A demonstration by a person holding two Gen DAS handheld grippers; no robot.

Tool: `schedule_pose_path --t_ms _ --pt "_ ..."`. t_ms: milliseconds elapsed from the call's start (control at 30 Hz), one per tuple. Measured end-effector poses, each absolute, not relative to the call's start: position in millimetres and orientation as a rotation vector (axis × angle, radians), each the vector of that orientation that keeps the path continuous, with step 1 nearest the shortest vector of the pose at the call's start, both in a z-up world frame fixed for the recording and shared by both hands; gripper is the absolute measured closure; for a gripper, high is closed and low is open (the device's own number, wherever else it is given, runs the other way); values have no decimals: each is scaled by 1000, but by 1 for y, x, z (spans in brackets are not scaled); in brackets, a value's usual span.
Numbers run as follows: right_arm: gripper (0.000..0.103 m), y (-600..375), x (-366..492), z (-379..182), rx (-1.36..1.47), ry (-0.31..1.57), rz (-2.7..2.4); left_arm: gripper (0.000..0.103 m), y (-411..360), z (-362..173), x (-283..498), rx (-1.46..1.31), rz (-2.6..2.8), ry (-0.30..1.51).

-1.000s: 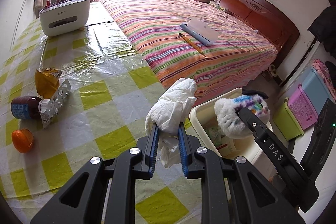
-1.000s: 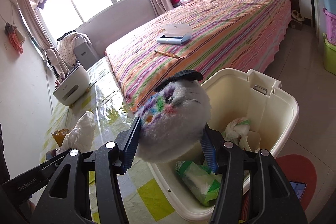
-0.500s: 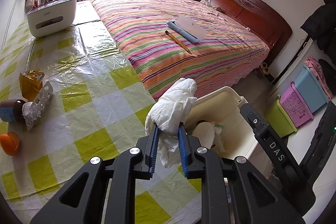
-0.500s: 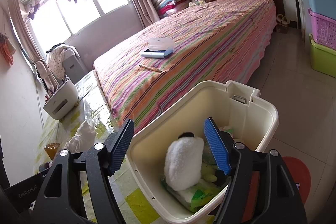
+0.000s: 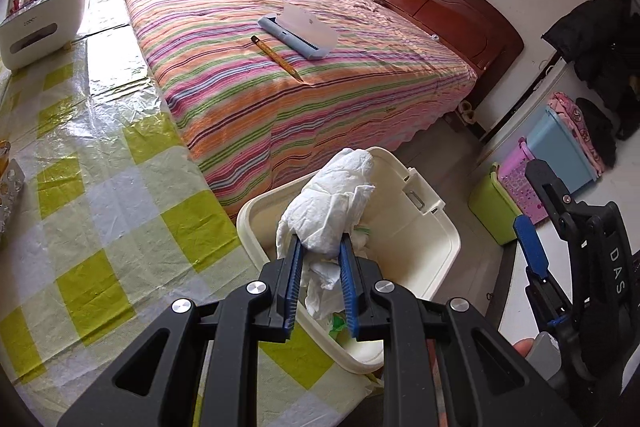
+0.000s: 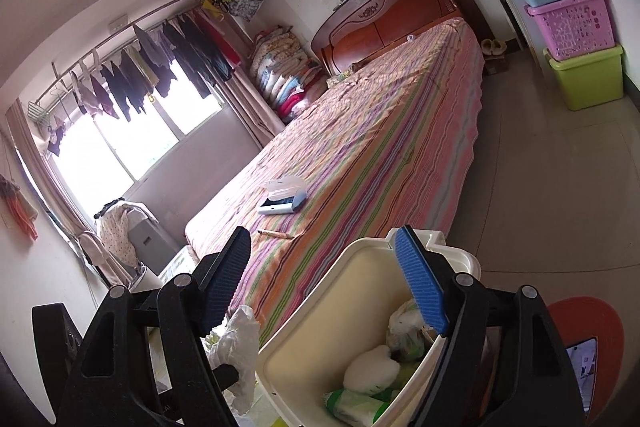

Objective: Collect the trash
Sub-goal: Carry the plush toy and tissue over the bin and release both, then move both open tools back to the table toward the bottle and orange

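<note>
Change, right gripper (image 6: 324,279): a second ago its blue pads clasped a fluffy white toy (image 6: 372,373); its jaws have just been opening, they now stand wide apart with nothing between them, and the toy lies down in the bin (image 6: 360,263) below and ahead of the fingertips.
Change, left gripper (image 5: 320,281): same clamp on the crumpled white tissue (image 5: 332,211) as before; it was over the checked tablecloth (image 5: 100,211) a second ago, and now the bin's open mouth lies straight ahead of and under its fingertips.
Right pose: rolled to one side, so the room leans in its view; it points only slightly downward, across the bin's rim toward the striped bed (image 6: 360,163).
Left pose: angled steeply down, fingers over the near rim of the bin (image 5: 404,167); the right gripper (image 5: 532,255) stands off to its right, one blue pad showing.
Left fingers: closed on the tissue, the two pads pressing its lower part.
Tissue look: a creased, rolled wad, its bulk rising beyond the fingertips, a loose flap hanging between the pads.
Tissue place: held in the air above the bin, not yet inside.
Bin contents: white toy, a green-and-white packet (image 6: 356,407), other crumpled wrappers.
Bin look: cream plastic, lid off, standing on the floor between table edge and bed.
</note>
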State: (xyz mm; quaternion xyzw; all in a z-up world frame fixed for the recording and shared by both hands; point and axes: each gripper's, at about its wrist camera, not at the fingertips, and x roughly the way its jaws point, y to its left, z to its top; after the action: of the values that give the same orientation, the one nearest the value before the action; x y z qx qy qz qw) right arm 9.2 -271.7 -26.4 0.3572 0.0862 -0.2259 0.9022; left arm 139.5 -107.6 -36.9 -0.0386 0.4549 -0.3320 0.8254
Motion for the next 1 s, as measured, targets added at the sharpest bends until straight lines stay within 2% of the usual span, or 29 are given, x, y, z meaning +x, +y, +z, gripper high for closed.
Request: schedule_pose_path --t_ms 200,267,300,367,433,467,700,1000 --pt "29 -275 4 -26 747 154 -470 84 -125 -44 141 -72 -733 978" --pt "29 -276 3 -26 745 146 -472 81 -129 -46 142 -64 -740 985" --pt "29 -276 2 -26 747 145 -471 77 -130 -47 142 -58 -741 989" --pt "29 -276 4 -27 751 149 -466 50 -130 -46 140 -53 -733 973" --pt "29 -275 4 -27 752 153 -462 37 -127 -41 137 -54 -709 926" --pt "29 -275 4 -28 753 152 -461 35 -125 -38 135 -54 -705 911" --pt "27 -269 9 -29 749 162 -437 33 -87 -18 132 -84 -606 820" --pt "26 -240 38 -35 721 264 -332 33 -7 -4 135 -142 -393 770"
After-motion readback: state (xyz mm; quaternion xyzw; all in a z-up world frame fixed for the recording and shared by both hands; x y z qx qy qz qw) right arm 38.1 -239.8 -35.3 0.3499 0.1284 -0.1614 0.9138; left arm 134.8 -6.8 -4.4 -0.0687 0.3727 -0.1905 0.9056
